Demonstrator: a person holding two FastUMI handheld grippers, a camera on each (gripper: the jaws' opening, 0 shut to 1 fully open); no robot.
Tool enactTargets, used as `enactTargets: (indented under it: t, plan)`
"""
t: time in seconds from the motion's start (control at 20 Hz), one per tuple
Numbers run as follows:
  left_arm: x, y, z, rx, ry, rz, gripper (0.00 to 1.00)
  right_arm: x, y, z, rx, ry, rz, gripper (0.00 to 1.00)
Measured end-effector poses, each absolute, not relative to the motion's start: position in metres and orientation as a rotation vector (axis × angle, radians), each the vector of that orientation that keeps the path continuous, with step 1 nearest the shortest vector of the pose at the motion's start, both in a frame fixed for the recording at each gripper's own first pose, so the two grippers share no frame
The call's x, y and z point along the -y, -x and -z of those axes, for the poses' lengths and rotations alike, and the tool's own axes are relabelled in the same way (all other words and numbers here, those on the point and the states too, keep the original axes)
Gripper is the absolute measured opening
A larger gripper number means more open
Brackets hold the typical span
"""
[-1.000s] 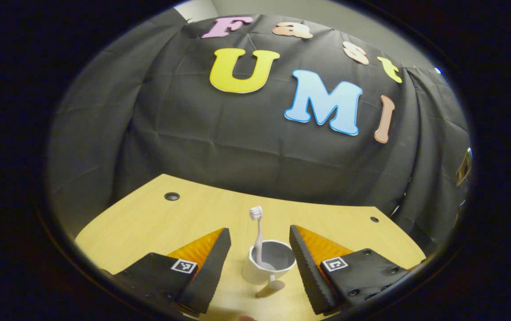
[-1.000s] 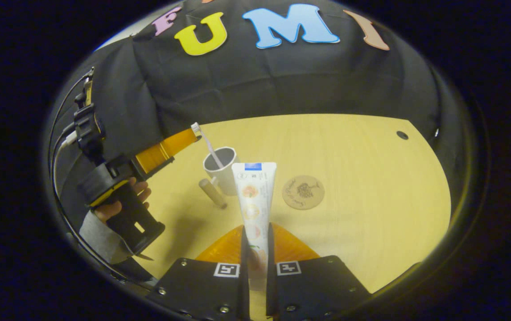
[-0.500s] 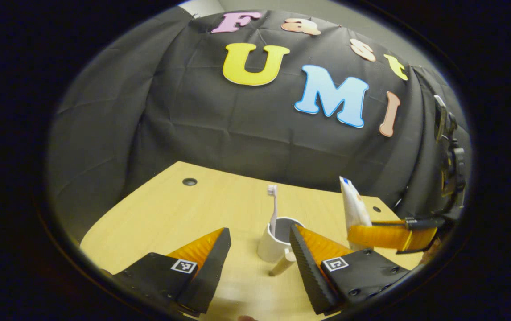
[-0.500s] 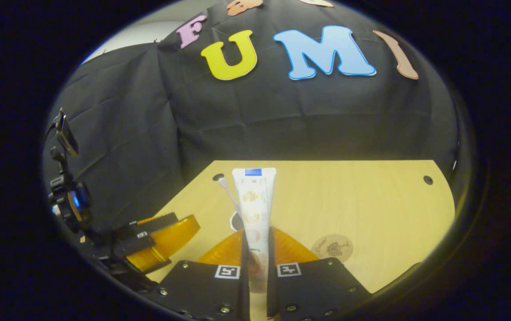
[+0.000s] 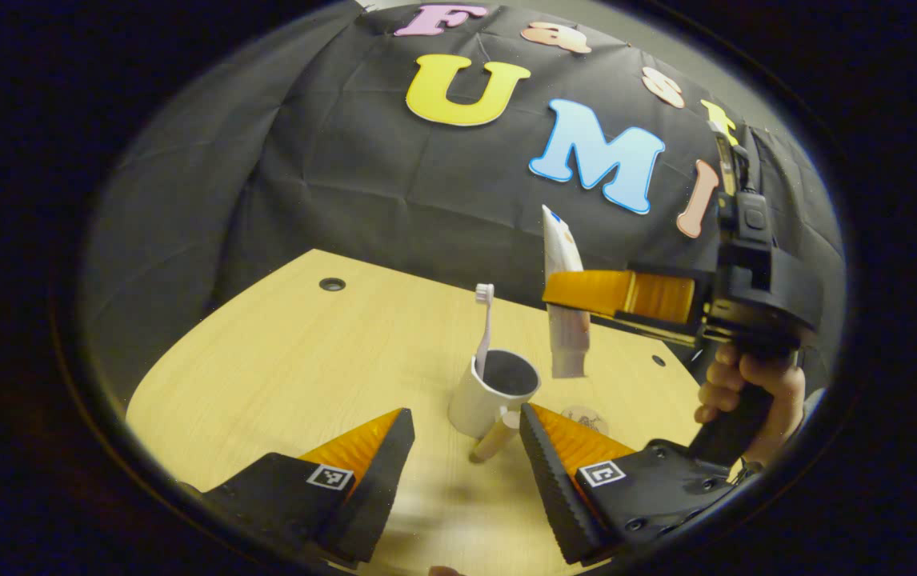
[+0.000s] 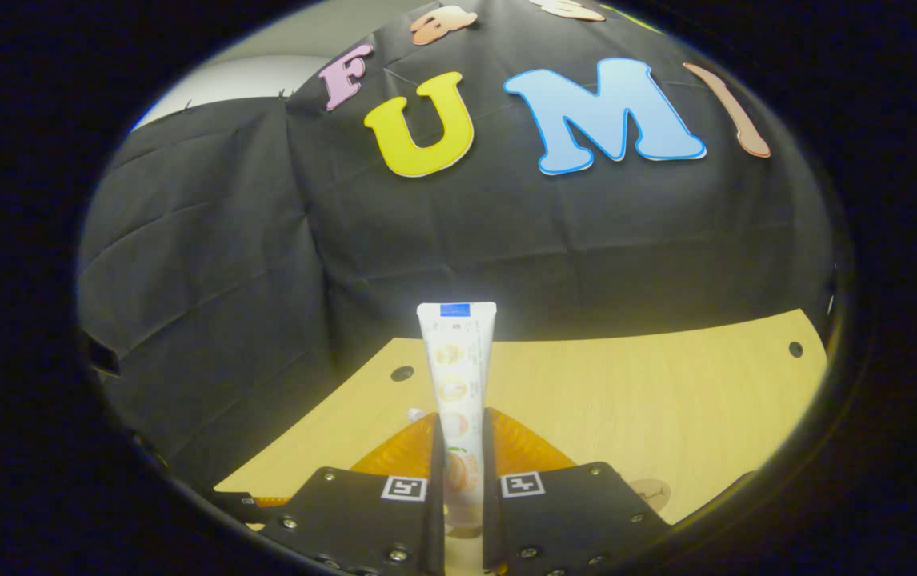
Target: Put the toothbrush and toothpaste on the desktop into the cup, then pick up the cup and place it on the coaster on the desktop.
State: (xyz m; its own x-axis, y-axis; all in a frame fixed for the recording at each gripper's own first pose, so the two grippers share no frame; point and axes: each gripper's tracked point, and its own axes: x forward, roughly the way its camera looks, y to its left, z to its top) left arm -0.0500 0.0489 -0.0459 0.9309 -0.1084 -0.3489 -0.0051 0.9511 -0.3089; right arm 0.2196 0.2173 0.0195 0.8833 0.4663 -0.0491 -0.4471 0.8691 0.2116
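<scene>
right tool (image 6: 458,448) gripping toothpaste (image 6: 456,376) (above cup (image 5: 490,394))

The left gripper (image 5: 466,448) sits low with its fingers spread wide, gripping nothing. At its 2 o'clock, a hand (image 5: 746,392) holds the right gripper (image 5: 562,292) raised and level, fingers pointing toward 9 o'clock, pressed together on the toothpaste (image 6: 456,376).

coaster (image 5: 585,417) half hidden, toothbrush (image 6: 414,414) mostly hidden
</scene>
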Motion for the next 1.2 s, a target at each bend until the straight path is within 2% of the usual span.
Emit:
enactTargets:
  t: [0.05,0.1,0.15,0.25,0.3,0.35,0.45,0.5,0.55,0.7,0.75,0.8,0.85,0.9,0.95,1.0,1.2]
  plan:
    - [-0.051,0.051,0.051,-0.384,0.314,0.059,0.87,-0.222,-0.226,-0.021,-0.098,-0.205,-0.482,0.19]
    - [-0.052,0.051,0.053,-0.39,0.316,0.061,0.94,-0.226,-0.233,-0.02,-0.098,-0.209,-0.478,0.23]
    - [-0.055,0.05,0.053,-0.393,0.316,0.062,0.94,-0.228,-0.239,-0.019,-0.097,-0.208,-0.472,0.19]
    - [-0.061,0.048,0.054,-0.397,0.319,0.06,0.94,-0.232,-0.247,-0.012,-0.117,-0.199,-0.463,0.22]
    - [-0.064,0.047,0.055,-0.399,0.322,0.058,0.94,-0.235,-0.253,-0.007,-0.129,-0.193,-0.459,0.17]
    - [-0.067,0.046,0.057,-0.403,0.325,0.057,0.94,-0.237,-0.255,-0.003,-0.139,-0.185,-0.46,0.23]
    - [-0.072,0.044,0.061,-0.412,0.329,0.05,0.94,-0.238,-0.257,0.006,-0.16,-0.159,-0.449,0.24]
    - [-0.074,0.044,0.063,-0.416,0.329,0.047,0.94,-0.238,-0.257,0.011,-0.171,-0.146,-0.445,0.17]
    - [-0.076,0.044,0.063,-0.418,0.33,0.045,0.94,-0.237,-0.256,0.013,-0.179,-0.131,-0.442,0.25]
    - [-0.08,0.043,0.065,-0.417,0.331,0.039,0.93,-0.234,-0.255,0.017,-0.188,-0.081,-0.45,0.25]
    - [-0.079,0.042,0.065,-0.419,0.329,0.039,0.87,-0.234,-0.255,0.017,-0.191,-0.067,-0.458,0.28]
    - [-0.078,0.042,0.065,-0.419,0.329,0.04,0.87,-0.234,-0.253,0.016,-0.183,-0.053,-0.463,0.3]
    - [-0.076,0.041,0.064,-0.418,0.328,0.042,0.87,-0.234,-0.248,0.014,-0.173,-0.042,-0.467,0.39]
    - [-0.073,0.041,0.064,-0.415,0.327,0.046,0.81,-0.232,-0.245,0.014,-0.165,-0.031,-0.463,0.36]
    - [-0.071,0.042,0.062,-0.414,0.323,0.049,0.81,-0.23,-0.241,0.013,-0.16,-0.019,-0.461,0.35]
    - [-0.069,0.042,0.061,-0.414,0.321,0.052,0.93,-0.229,-0.242,0.014,-0.159,-0.007,-0.459,0.35]
    - [-0.058,0.041,0.058,-0.409,0.306,0.064,0.93,-0.219,-0.232,0.007,-0.136,-0.008,-0.463,0.36]
